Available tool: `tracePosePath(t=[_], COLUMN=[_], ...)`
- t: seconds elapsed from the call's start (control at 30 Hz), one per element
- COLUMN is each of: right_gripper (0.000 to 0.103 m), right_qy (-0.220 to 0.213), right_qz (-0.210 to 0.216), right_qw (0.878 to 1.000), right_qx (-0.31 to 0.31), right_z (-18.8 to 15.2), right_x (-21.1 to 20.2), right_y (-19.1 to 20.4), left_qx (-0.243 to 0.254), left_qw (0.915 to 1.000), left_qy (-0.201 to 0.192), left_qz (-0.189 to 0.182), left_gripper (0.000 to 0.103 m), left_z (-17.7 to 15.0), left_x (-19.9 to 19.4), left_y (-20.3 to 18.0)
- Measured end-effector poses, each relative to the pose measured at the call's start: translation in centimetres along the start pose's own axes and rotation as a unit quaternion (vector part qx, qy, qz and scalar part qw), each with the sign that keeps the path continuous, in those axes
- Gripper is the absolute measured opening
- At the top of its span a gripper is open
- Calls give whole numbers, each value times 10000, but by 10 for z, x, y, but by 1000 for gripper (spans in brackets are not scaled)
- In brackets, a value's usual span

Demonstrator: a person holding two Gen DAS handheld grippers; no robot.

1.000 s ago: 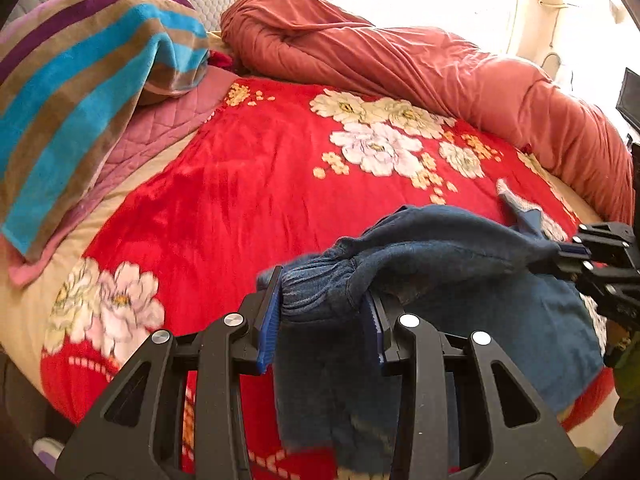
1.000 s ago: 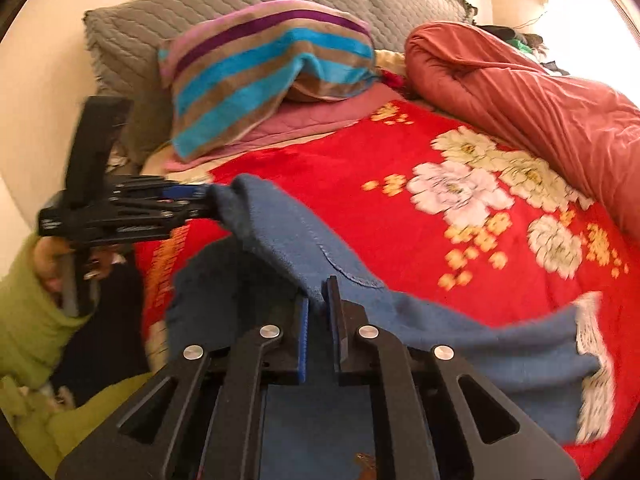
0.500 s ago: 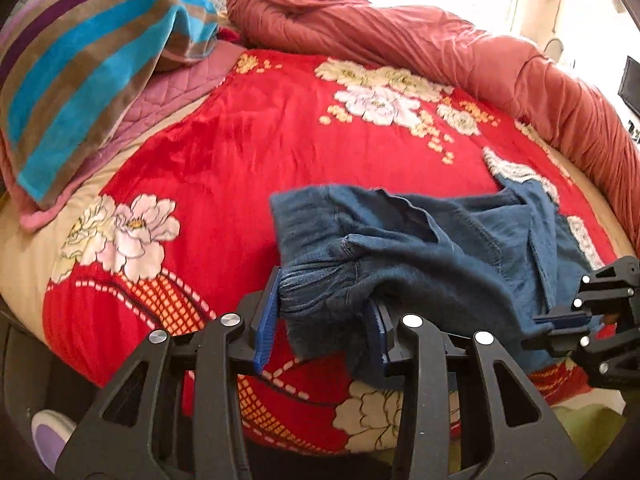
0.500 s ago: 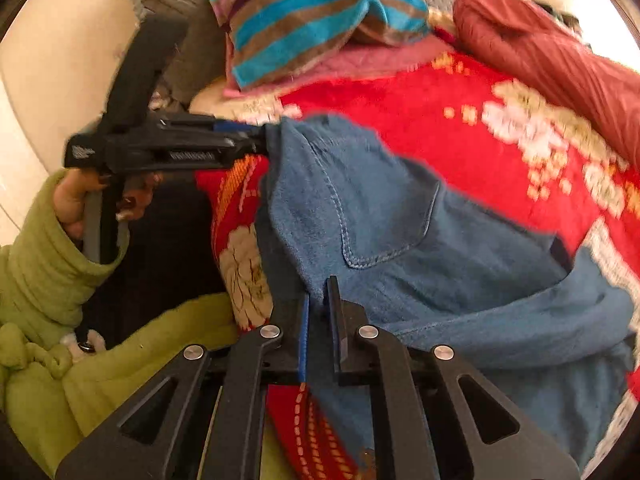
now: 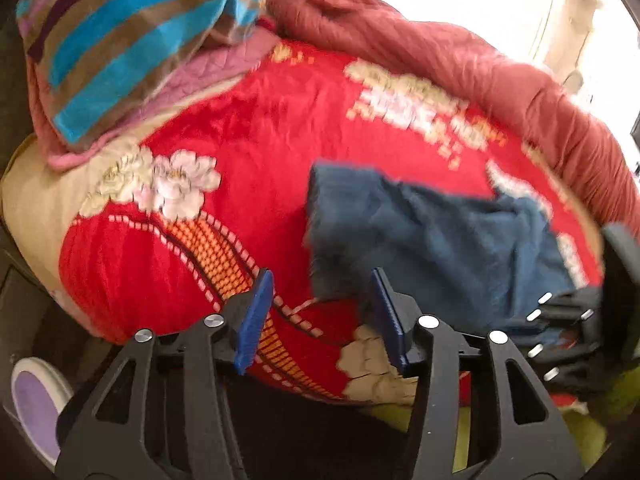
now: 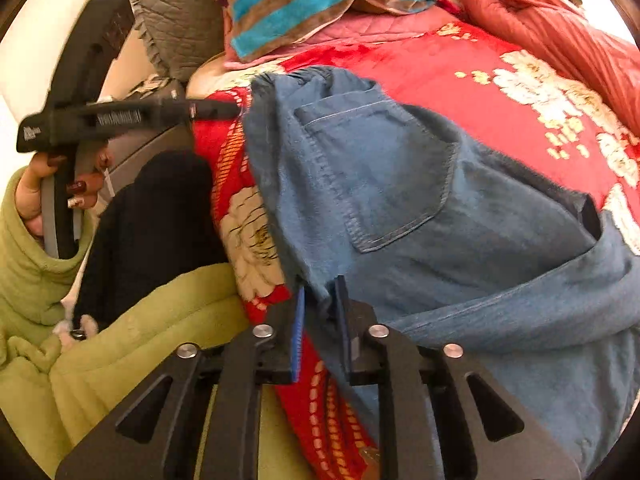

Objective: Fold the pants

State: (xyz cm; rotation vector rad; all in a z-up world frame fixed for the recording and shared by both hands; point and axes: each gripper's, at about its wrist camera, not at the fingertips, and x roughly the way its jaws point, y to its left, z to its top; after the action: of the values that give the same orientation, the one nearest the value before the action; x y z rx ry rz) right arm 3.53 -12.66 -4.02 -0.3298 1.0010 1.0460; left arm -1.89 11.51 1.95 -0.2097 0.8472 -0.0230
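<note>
The blue denim pants (image 6: 400, 208) lie spread on the red floral bedspread (image 6: 500, 92), waistband toward the bed's near edge, back pocket up. In the left wrist view the pants (image 5: 432, 240) lie ahead and right of my left gripper (image 5: 320, 312), which is open and empty, just off the waistband corner. My right gripper (image 6: 320, 328) has its jaws slightly apart around the waistband edge near the bed's edge. The left gripper also shows in the right wrist view (image 6: 224, 110), and the right gripper in the left wrist view (image 5: 560, 320).
A striped towel (image 5: 128, 40) on a pink quilted pillow and a rolled rust-red duvet (image 5: 480, 72) lie at the bed's far side. A grey pillow (image 6: 176, 28) leans at the head. My green sleeves (image 6: 120, 340) and the bed's edge are close below.
The pants went from held up to lying flat on the bed. My left gripper has opened and let go of the waistband and pulled back. The right jaws have parted a little.
</note>
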Motion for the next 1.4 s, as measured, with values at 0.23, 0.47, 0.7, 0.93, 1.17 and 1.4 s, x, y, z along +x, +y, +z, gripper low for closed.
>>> tracePosePath(t=[0.23, 0.47, 0.7, 0.93, 1.17, 1.4], right_gripper=[22, 28, 33, 52, 65, 66], right_qy=[-385, 8, -175, -996, -1000, -606], right_qz=[312, -166, 0, -599, -1491, -1761], right_qw=[9987, 9976, 9965, 9860, 9684, 9528], right_qx=[101, 678, 814, 1194, 1729, 2397], right_z=[0, -7, -7, -4, 10, 40], right_x=[-29, -8, -19, -88, -106, -75], right_y=[2, -27, -33, -75, -141, -224], left_qx=[735, 702, 680, 593, 805, 1382], left_qw=[9968, 9954, 9962, 9982, 9956, 9805], left_qy=[200, 646, 541, -23, 92, 762], left_qz=[-255, -58, 19, 129, -470, -1172], left_gripper=[31, 31, 31, 45, 52, 53], left_z=[5, -18, -19, -5, 1, -6], left_x=[27, 62, 56, 16, 14, 60], left_y=[-55, -50, -51, -59, -100, -166])
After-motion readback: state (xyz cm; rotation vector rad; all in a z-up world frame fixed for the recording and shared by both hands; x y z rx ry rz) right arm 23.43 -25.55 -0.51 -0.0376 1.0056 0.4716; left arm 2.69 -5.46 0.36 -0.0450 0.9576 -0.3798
